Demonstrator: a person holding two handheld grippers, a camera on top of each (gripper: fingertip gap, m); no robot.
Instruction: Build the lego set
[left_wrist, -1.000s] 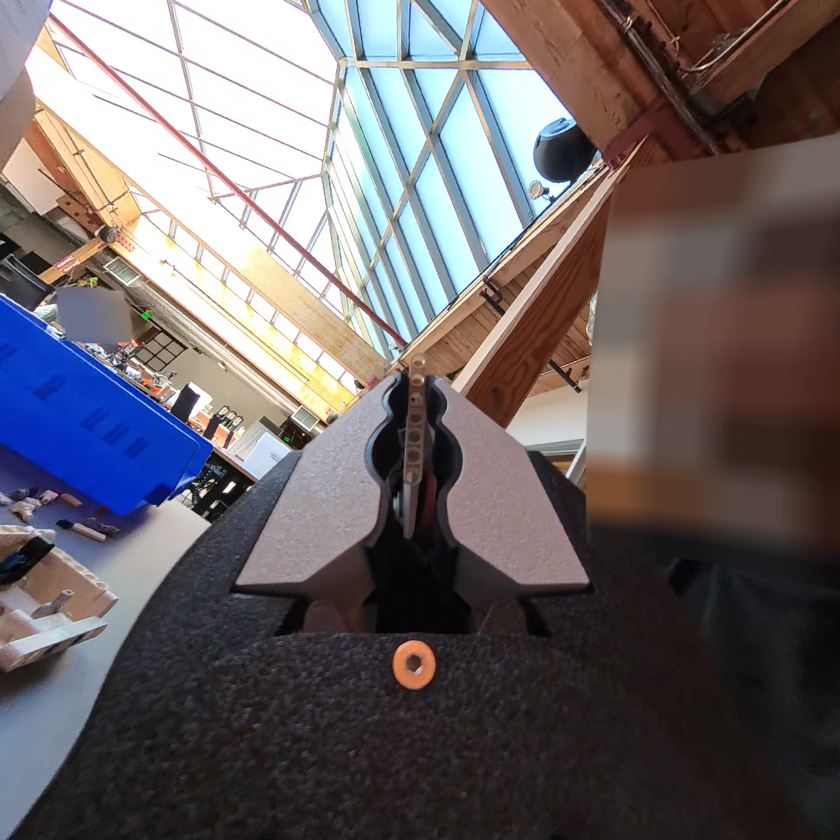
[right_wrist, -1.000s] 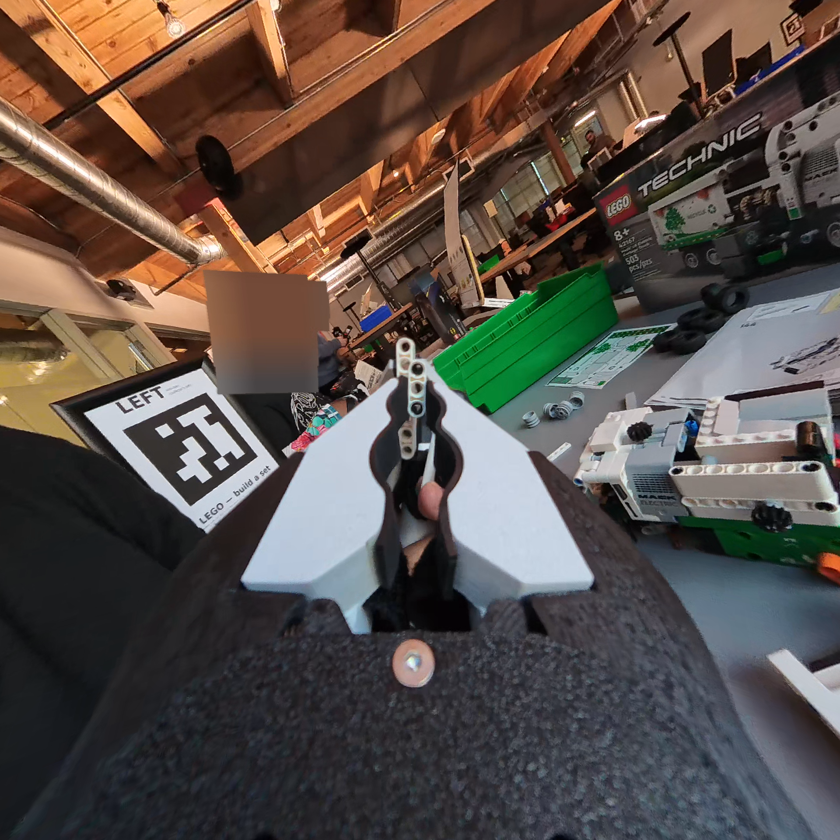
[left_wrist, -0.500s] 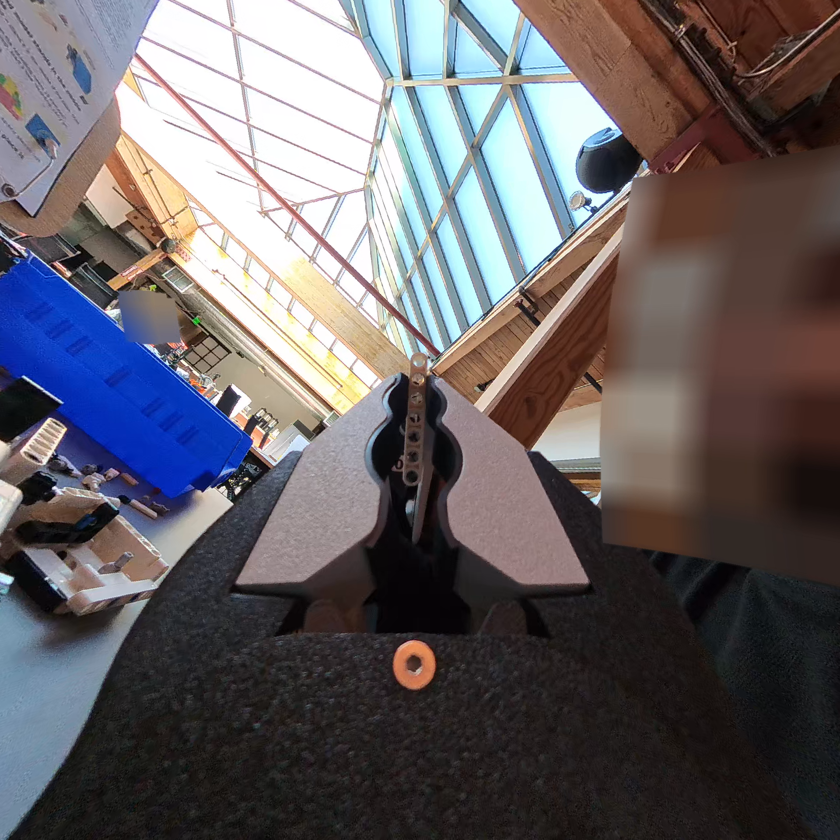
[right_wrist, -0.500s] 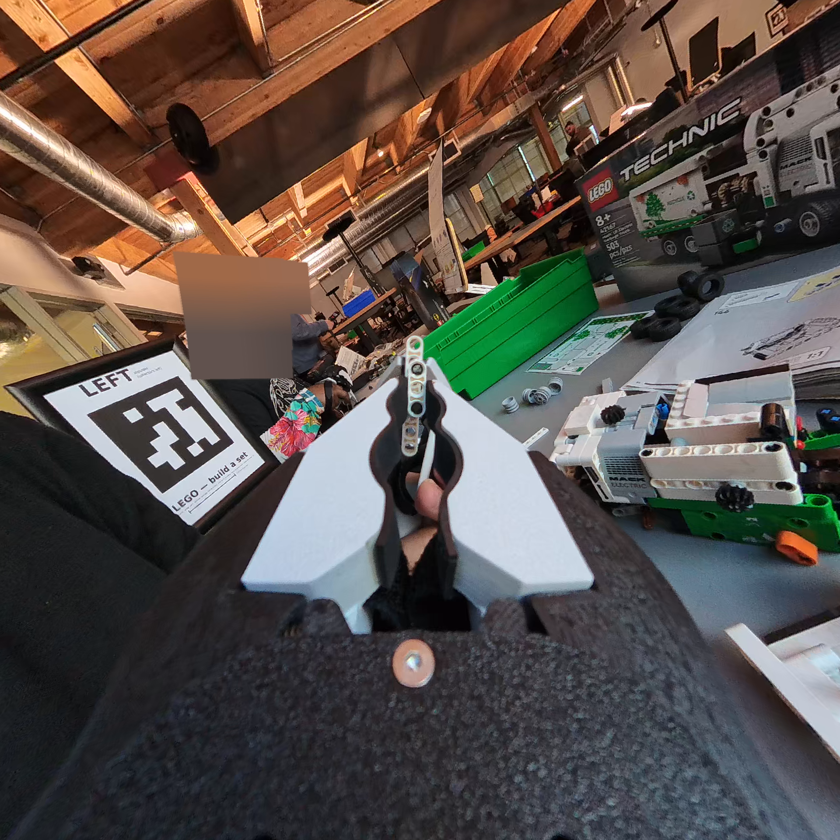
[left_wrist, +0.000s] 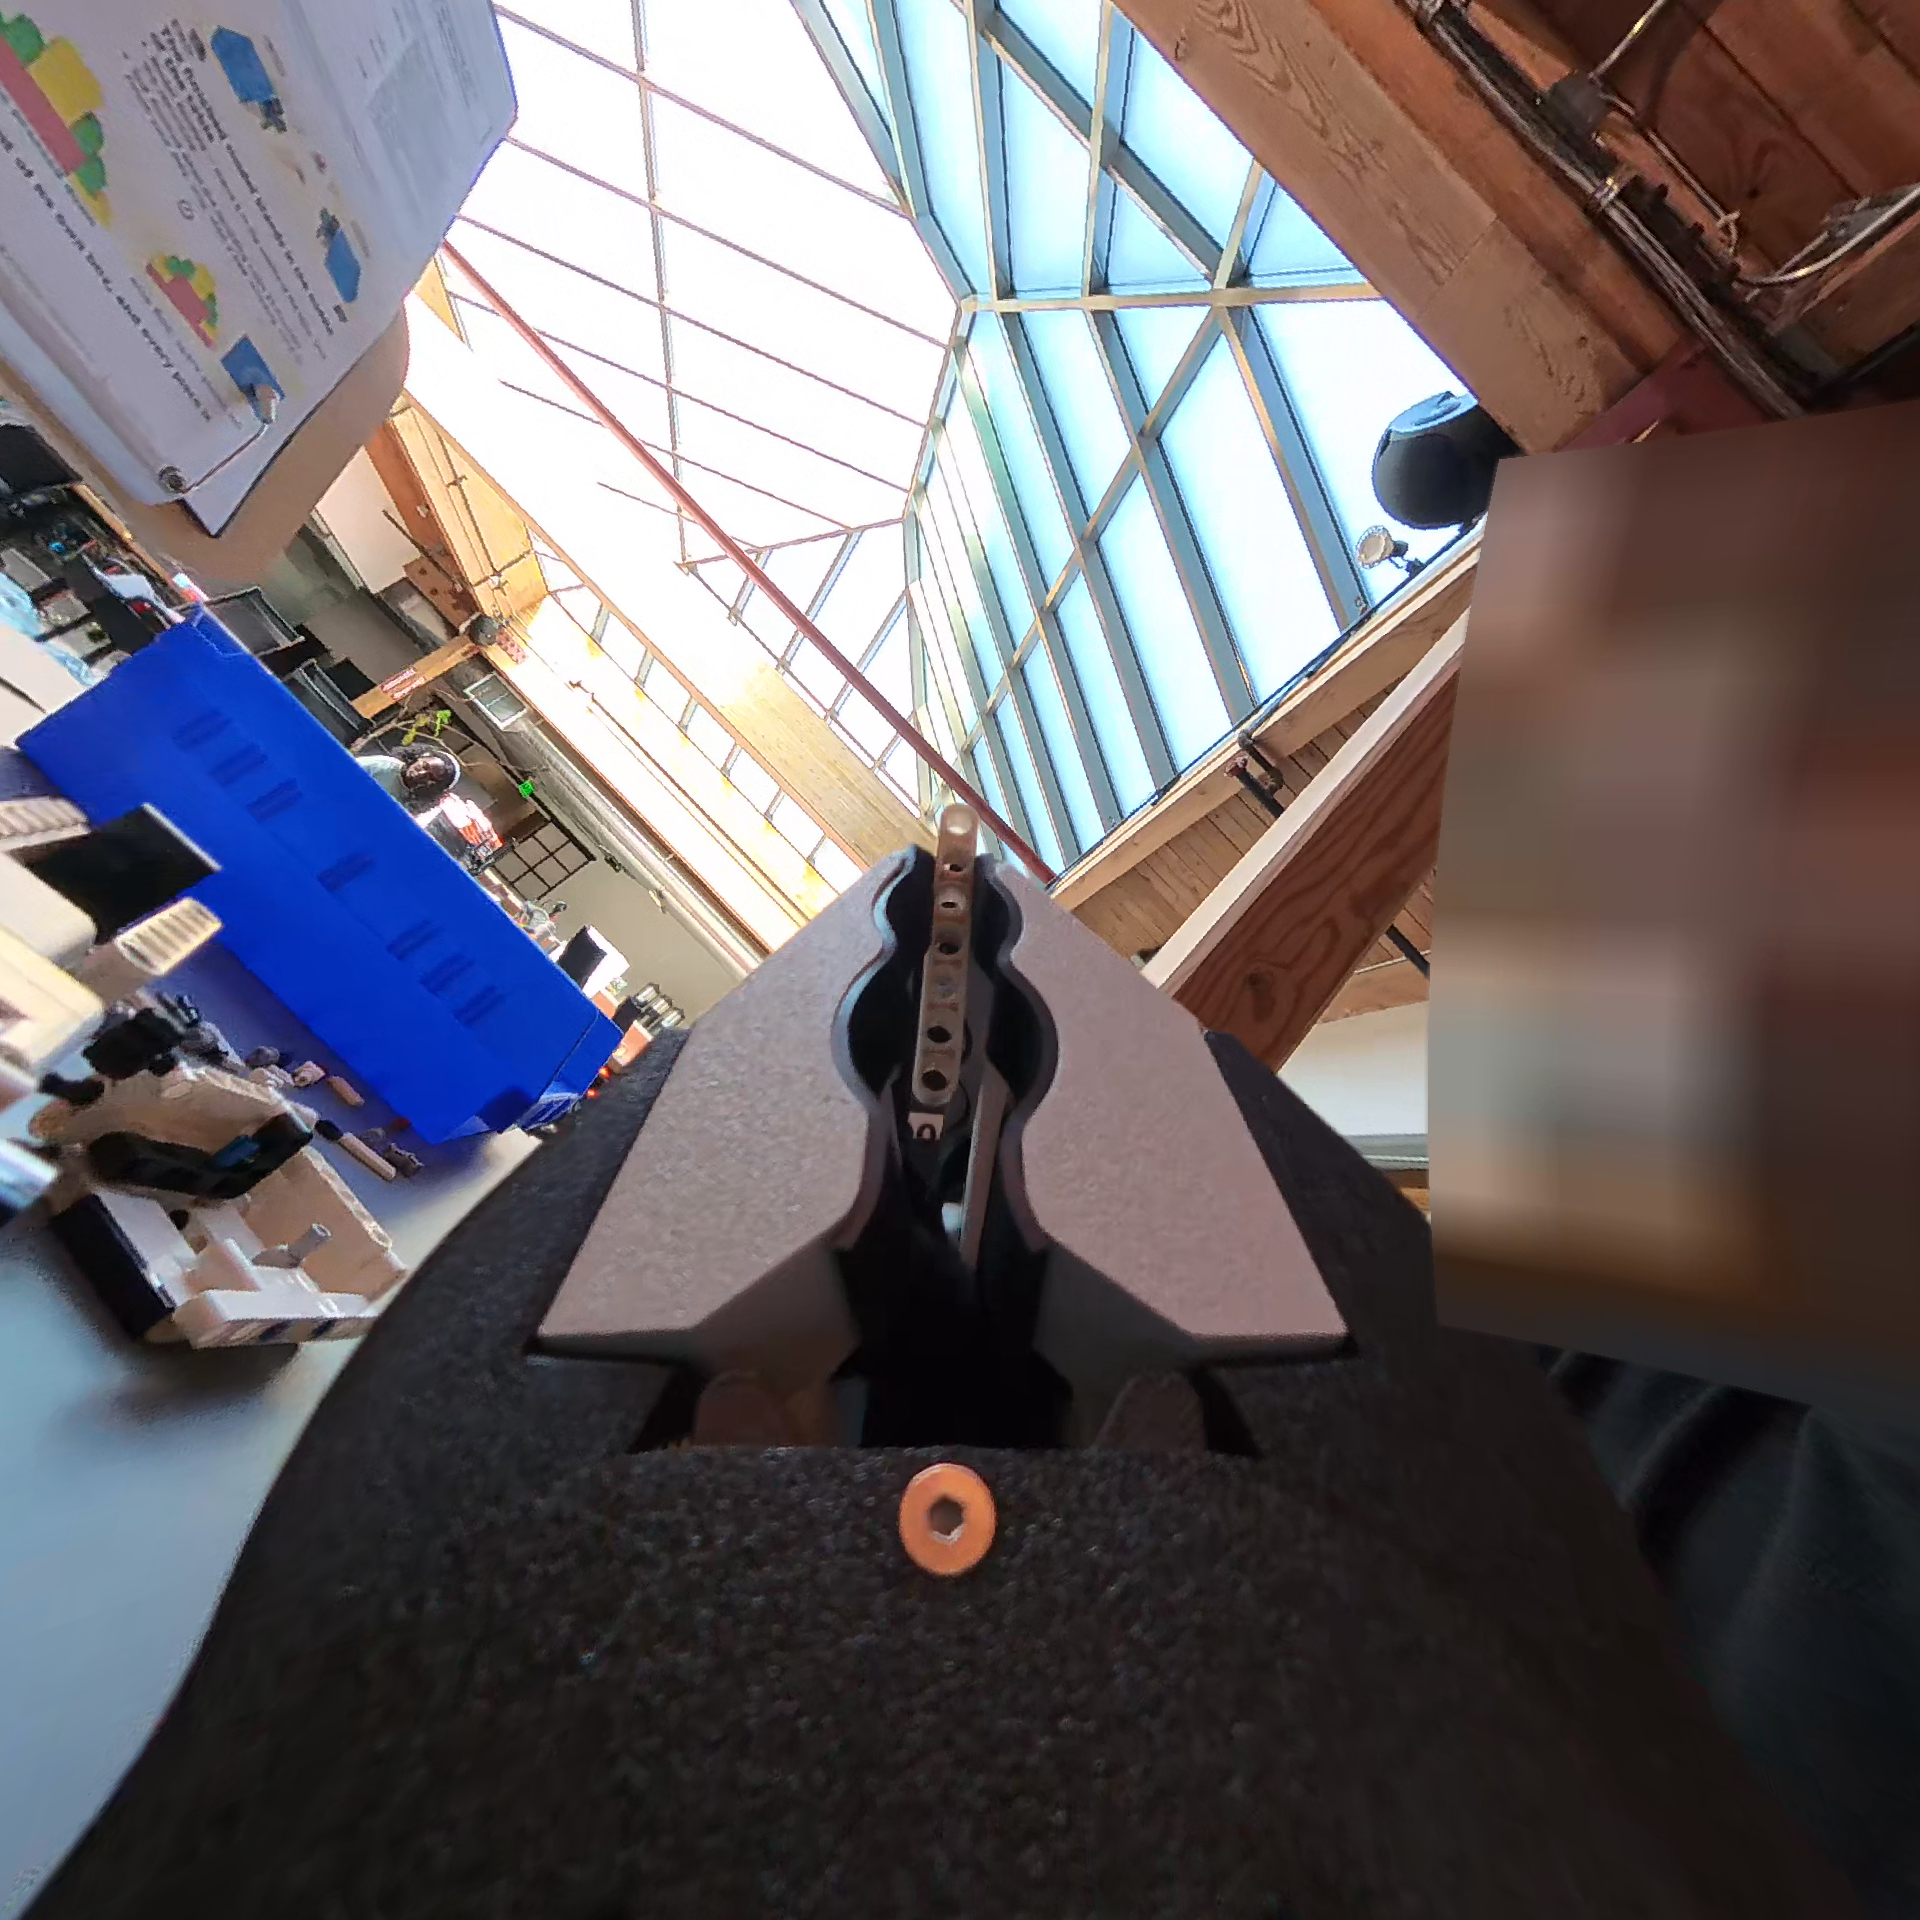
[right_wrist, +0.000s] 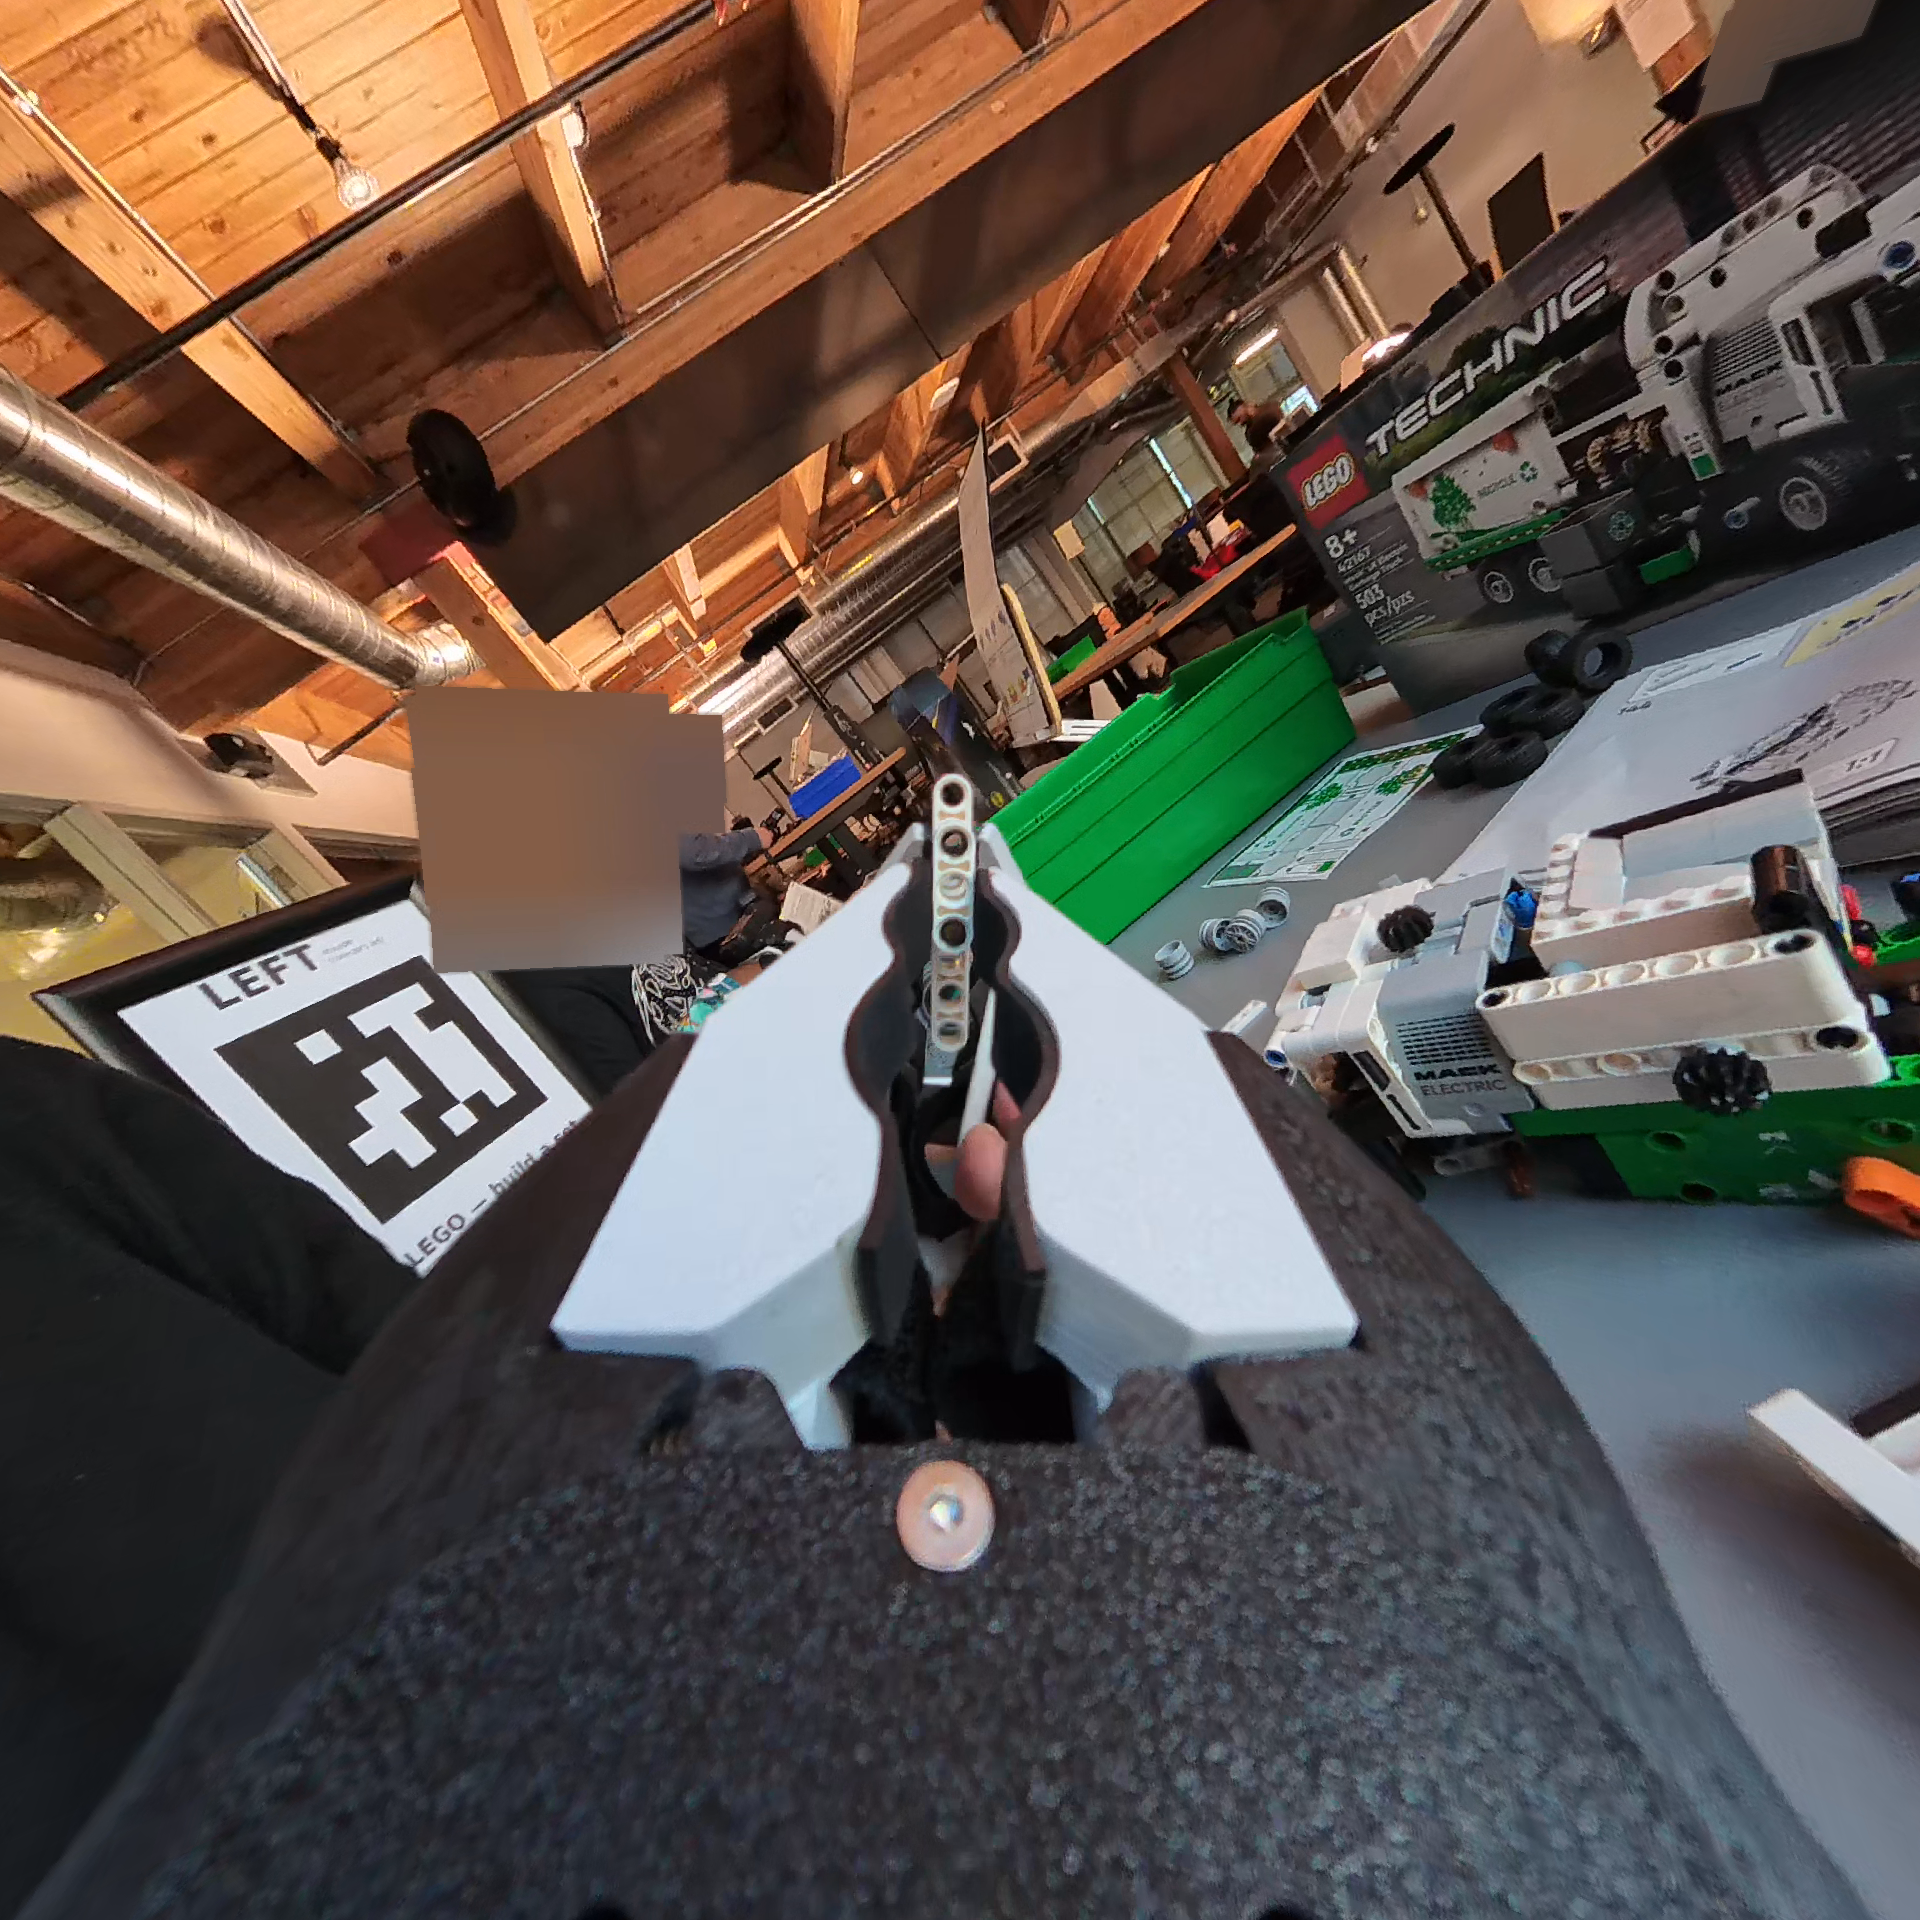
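Note:
My left gripper points up toward a skylight and is shut on a thin tan-looking beam with holes that stands up between its fingers. My right gripper is shut on a thin white beam with holes, upright between its fingers. A partly built white and green truck model stands on the grey table to the right of the right gripper. The left wrist view shows a white and black built section at the left edge.
A green bin, the set's box, black tyres, an instruction booklet and grey wheel hubs lie behind the truck. A marker card is at the left. A blue bin and a printed sheet show left.
The left view has swung: the blue bin and built section came further into view and the printed sheet appeared at the top left. The right view shifted only slightly. Both grippers stayed shut.

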